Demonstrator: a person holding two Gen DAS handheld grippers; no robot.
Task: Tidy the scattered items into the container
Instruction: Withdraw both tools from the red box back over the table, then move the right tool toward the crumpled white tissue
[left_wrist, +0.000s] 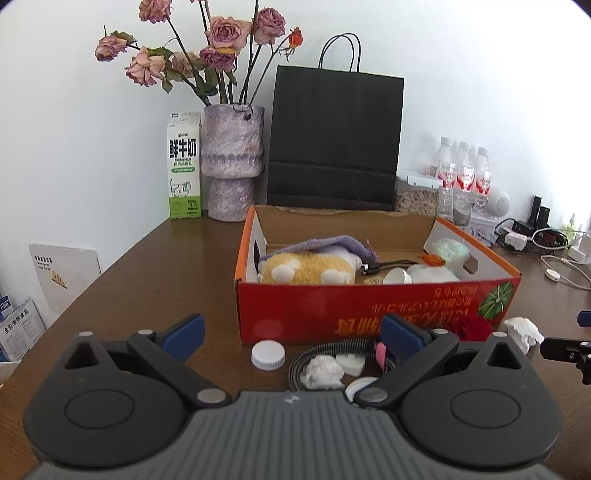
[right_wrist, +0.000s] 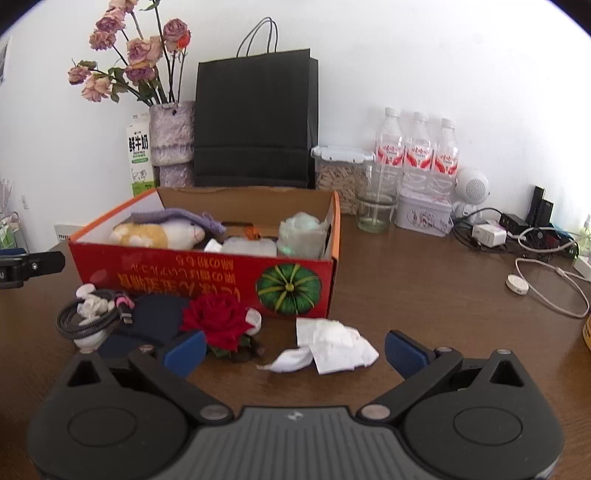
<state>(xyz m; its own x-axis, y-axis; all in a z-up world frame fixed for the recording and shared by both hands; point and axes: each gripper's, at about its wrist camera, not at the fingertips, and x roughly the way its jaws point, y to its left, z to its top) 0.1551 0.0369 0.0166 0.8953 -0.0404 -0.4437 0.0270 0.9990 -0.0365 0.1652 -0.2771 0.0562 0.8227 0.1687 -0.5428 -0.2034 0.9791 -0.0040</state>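
Nearest us, both jaws gape, holding nothing: left gripper (left_wrist: 291, 338) over the coiled cable (left_wrist: 332, 350), right gripper (right_wrist: 295, 350) over crumpled tissue (right_wrist: 332, 345); the red box (right_wrist: 207, 280) sits at 11 o'clock.

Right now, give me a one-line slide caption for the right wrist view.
Open right gripper hovers over crumpled tissue beside a red rose, before the half-filled red box.
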